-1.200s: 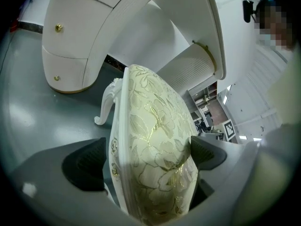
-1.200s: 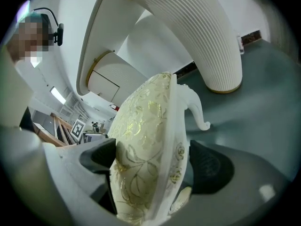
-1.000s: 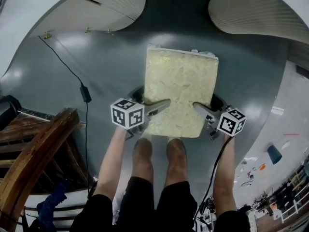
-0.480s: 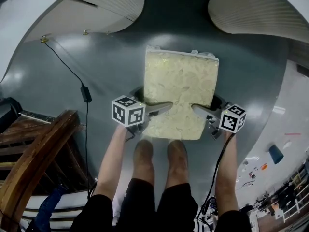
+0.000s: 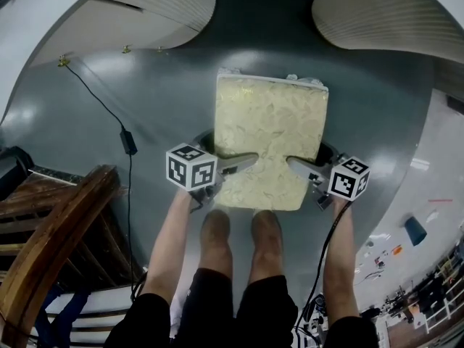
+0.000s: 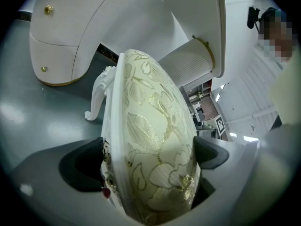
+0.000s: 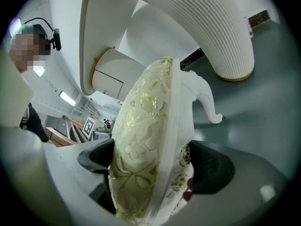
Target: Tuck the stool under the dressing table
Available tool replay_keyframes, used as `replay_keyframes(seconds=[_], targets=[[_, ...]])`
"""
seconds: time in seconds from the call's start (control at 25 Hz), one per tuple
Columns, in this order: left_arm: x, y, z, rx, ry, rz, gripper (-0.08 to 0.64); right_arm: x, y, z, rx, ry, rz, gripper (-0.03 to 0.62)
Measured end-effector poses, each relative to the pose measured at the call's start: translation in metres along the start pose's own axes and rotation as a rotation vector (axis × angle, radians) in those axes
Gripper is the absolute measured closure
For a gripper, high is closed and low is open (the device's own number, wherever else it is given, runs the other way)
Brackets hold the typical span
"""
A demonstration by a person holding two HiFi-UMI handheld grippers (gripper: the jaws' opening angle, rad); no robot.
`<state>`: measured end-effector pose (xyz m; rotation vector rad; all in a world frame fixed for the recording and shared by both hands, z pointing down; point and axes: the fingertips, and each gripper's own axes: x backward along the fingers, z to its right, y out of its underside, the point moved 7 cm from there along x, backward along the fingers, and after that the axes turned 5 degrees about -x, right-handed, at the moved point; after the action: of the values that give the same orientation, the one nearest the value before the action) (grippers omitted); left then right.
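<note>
The stool [image 5: 272,133] has a cream, gold-flowered cushion on a white carved frame and stands on the grey floor in front of me. My left gripper [image 5: 239,164] clamps the seat's near left side, and my right gripper [image 5: 301,167] clamps its near right side. In the left gripper view the seat [image 6: 150,126] fills the gap of the left gripper [image 6: 149,154], both pads touching it. The right gripper view shows the same: the seat [image 7: 150,112] sits between the pads of the right gripper [image 7: 151,163]. The dressing table's white ribbed pedestals [image 5: 145,13] [image 5: 384,13] stand beyond the stool, with a dark gap between them.
A wooden chair back [image 5: 58,230] stands at my near left. A black cable with a power brick [image 5: 129,140] runs across the floor left of the stool. My shoes [image 5: 214,230] are just behind the stool. A curled white stool leg [image 6: 96,95] rests on the floor.
</note>
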<state>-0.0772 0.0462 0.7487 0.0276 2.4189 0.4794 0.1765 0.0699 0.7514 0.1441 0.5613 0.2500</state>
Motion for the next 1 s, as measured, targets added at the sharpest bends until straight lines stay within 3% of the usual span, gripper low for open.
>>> replay_keyframes(seconds=[0.44,0.72,1.0], targets=[[0.003,-0.007,0.002,0.012,0.0,-0.001,-0.043,0.003,-0.007,-0.008,0.017,0.015,-0.008,0.081],[0.017,-0.034,0.016,-0.059,-0.007,-0.011,-0.043,0.008,-0.028,-0.031,0.077,0.024,-0.025,0.081],[0.026,-0.045,0.019,-0.043,-0.004,0.058,-0.043,0.012,-0.04,-0.042,0.072,0.017,0.041,0.081]])
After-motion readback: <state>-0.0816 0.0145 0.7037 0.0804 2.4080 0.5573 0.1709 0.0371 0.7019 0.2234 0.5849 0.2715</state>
